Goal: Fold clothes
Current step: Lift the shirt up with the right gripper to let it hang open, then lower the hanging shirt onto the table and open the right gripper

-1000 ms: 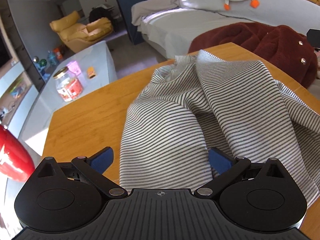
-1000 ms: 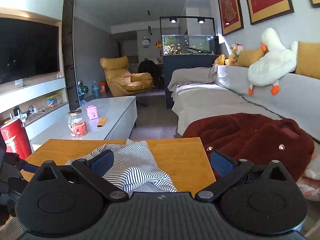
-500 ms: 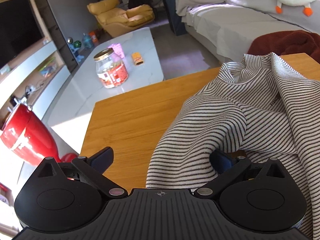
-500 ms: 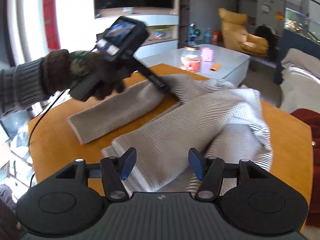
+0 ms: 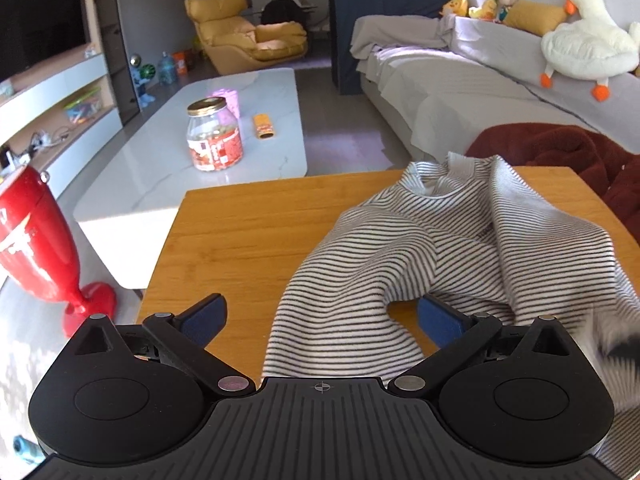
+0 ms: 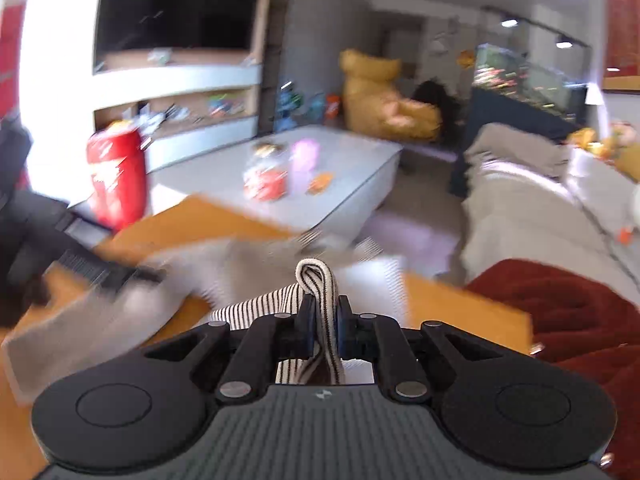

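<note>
The left hand-held gripper (image 5: 320, 318) has its jaws wide apart over a striped shirt (image 5: 432, 248) lying crumpled at right of the wooden table (image 5: 240, 236). The right hand-held gripper (image 6: 322, 322) is clamped on a fold of the shirt, its view blurred. A glass jar (image 5: 214, 134) stands upper left; a dark red coat (image 6: 560, 308) lies lower right.

Ahead of the fingers and to their left, a white marble-look coffee table (image 5: 168, 168) carries a clear glass jar with a gold lid and red label (image 5: 214, 134), a small orange packet (image 5: 263, 126) just right of it, and a pink box (image 5: 226, 100) behind. A red goblet-shaped stand (image 5: 38, 240) sits far left on the floor. Farther off: a mustard-yellow armchair (image 5: 250, 38), a grey sofa (image 5: 460, 92) with a white plush goose (image 5: 584, 46) (orange feet), and a dark red fleece garment (image 5: 576, 160) to the right
</note>
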The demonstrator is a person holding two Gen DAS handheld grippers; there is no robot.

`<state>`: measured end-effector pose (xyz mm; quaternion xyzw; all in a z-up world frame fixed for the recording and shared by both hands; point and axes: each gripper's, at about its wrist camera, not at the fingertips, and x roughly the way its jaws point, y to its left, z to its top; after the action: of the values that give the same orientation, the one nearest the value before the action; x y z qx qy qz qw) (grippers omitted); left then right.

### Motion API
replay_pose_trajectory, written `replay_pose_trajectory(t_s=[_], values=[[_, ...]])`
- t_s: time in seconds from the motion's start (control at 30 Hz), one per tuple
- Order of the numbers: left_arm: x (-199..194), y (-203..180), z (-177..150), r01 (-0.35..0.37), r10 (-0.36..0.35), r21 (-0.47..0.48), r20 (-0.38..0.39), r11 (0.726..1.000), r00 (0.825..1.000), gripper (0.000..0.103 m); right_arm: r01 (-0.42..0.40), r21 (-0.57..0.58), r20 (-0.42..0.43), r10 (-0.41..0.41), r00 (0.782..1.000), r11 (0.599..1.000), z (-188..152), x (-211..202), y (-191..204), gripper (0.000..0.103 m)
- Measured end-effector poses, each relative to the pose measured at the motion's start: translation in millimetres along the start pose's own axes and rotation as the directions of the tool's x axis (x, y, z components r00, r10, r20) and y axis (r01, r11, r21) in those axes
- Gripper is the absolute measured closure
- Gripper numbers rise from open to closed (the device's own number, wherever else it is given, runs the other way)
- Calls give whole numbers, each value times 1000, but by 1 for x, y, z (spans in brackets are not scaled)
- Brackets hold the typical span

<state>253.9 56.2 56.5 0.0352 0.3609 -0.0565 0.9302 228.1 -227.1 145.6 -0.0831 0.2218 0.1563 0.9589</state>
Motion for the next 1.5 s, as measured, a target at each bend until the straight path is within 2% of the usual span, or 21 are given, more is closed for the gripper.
replay_pose_trajectory(t_s=[0.03,0.1,0.17,0.2,0.33,0.4,0.53,0.6,0.7,0.8,0.93,1.0,1.07,1.13,1.33,1.43,1.5], values=[[-5,-5,0,36,-36,12,4,999,999,0,67,56,51,-69,996,996,18,-4,-28,94],[-14,-19,-2,118,-119,46,10,992,993,0,175,158,119,-195,974,972,46,-15,-82,94],[-21,-36,-7,223,-224,81,7,972,975,0,254,216,138,-287,948,943,61,-22,-123,94],[-24,-46,-10,284,-285,94,1,954,959,0,280,232,132,-316,940,932,63,-24,-137,94],[-4,-73,-27,349,-344,128,-63,928,937,0,366,239,77,-394,916,899,54,-21,-171,94],[7,-86,-35,379,-369,143,-95,914,925,0,383,237,55,-406,912,893,47,-19,-178,94],[28,-113,-52,439,-415,169,-162,882,895,0,310,290,55,-339,939,906,46,-24,-180,94],[23,-109,-59,408,-378,197,-173,891,909,0,248,302,83,-285,955,920,56,-25,-173,94],[2,-96,-78,392,-359,201,-181,898,916,0,129,296,137,-175,975,946,80,-20,-150,94],[-14,-79,-93,363,-329,190,-186,912,926,0,-5,270,168,-42,985,963,102,-5,-114,94],[-33,-57,-106,320,-292,140,-184,937,938,0,-147,215,162,113,980,966,118,32,-54,93],[-38,-49,-106,323,-303,90,-179,942,936,0,-188,199,138,163,977,962,118,54,-23,93],[-44,-41,-106,327,-316,39,-173,944,933,0,-221,187,111,203,973,957,116,75,6,90],[-53,-34,-102,300,-296,4,-153,954,943,0,-263,191,90,250,964,946,112,90,26,84],[-68,-1,-97,197,-205,-83,-109,977,973,0,-274,157,59,268,962,949,89,89,50,57],[-67,13,-89,161,-173,-127,-91,979,981,0,-264,118,16,264,964,957,72,81,59,55],[-65,27,-80,125,-138,-170,-71,978,988,0,-290,-2,-41,290,956,957,50,68,84,55]])
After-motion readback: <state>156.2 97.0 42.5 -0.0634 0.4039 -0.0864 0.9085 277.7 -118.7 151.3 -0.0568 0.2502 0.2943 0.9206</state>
